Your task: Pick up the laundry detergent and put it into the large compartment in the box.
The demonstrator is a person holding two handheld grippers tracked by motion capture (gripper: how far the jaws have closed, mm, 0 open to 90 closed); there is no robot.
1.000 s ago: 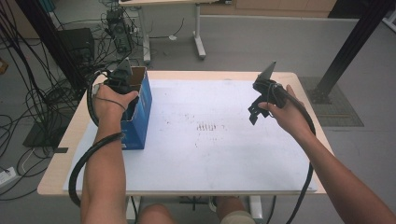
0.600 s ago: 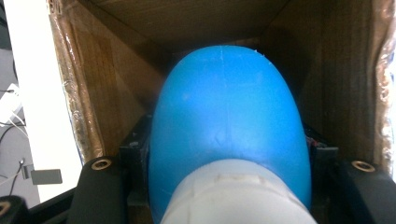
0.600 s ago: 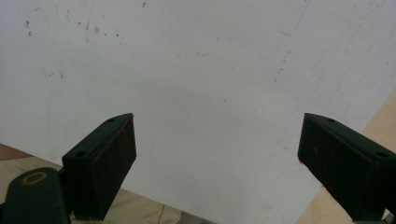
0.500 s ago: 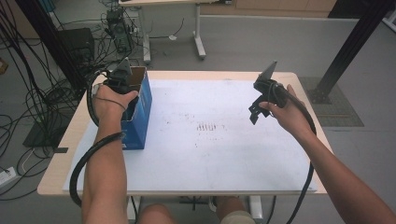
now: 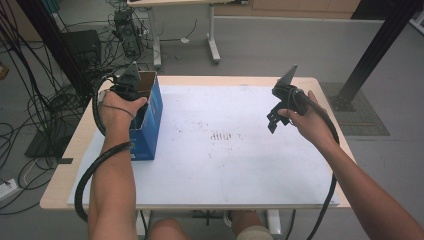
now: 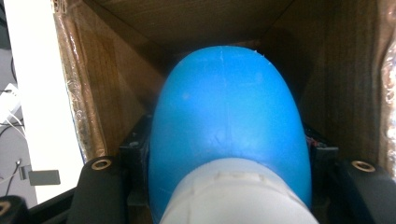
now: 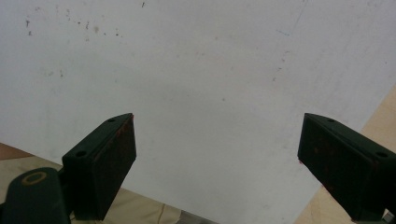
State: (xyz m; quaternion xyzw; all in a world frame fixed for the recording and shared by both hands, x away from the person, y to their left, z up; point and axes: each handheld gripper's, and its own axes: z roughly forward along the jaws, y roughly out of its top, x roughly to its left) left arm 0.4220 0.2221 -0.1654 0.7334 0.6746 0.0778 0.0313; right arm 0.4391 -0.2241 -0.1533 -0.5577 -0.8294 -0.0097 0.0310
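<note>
An open blue cardboard box (image 5: 150,120) stands at the left of the table. My left gripper (image 5: 131,85) reaches down into its top. In the left gripper view the jaws are shut on a rounded blue object (image 6: 229,121) with a white part (image 6: 243,196) near the camera, and the brown inside walls of the box (image 6: 116,60) surround it. My right gripper (image 5: 274,117) is held above the right side of the white sheet (image 5: 225,165). Its jaws stand wide open (image 7: 217,140) with nothing between them.
The white sheet covers most of the wooden table (image 5: 62,170) and carries faint dark marks (image 5: 222,136) near its middle. Cables (image 5: 30,100) and equipment lie on the floor to the left. A black post (image 5: 375,50) rises beyond the table's right corner.
</note>
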